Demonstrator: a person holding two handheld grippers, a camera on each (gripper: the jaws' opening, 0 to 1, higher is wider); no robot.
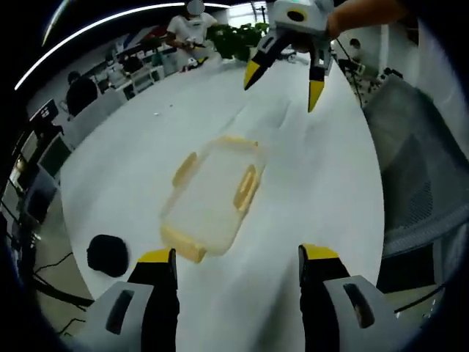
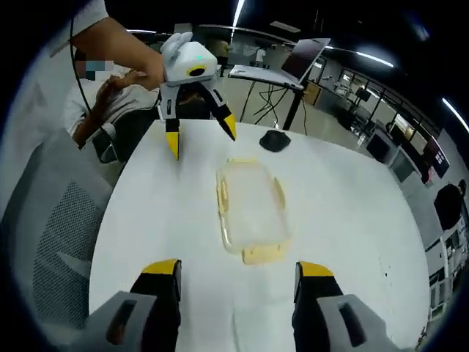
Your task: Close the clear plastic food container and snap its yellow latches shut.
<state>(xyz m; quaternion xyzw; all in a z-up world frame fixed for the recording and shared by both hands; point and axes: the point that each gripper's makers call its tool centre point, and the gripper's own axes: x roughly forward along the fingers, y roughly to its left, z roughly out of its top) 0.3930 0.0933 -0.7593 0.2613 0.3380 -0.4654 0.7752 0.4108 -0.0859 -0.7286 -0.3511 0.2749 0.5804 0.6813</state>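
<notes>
You are holding the left gripper [image 1: 238,257] with its jaws wide apart and gripping nothing, and the clear container [image 1: 212,196] with yellow latches [image 1: 245,187] is lying on the white table [image 1: 315,191] just beyond them, at 11 o'clock. Your right gripper [image 2: 238,271] is also spread open and empty, facing the container [image 2: 249,209] from the opposite end. A black round object [image 1: 108,254] is sitting near the table edge at 9 o'clock in the left gripper view, apart from the container, and a mesh chair [image 2: 55,220] is standing beside the table.

Ceiling light strips [image 2: 238,13] shine brightly on the white desk [image 1: 322,191], shadows are faint, and fisheye bending and motion blur soften the edges.
</notes>
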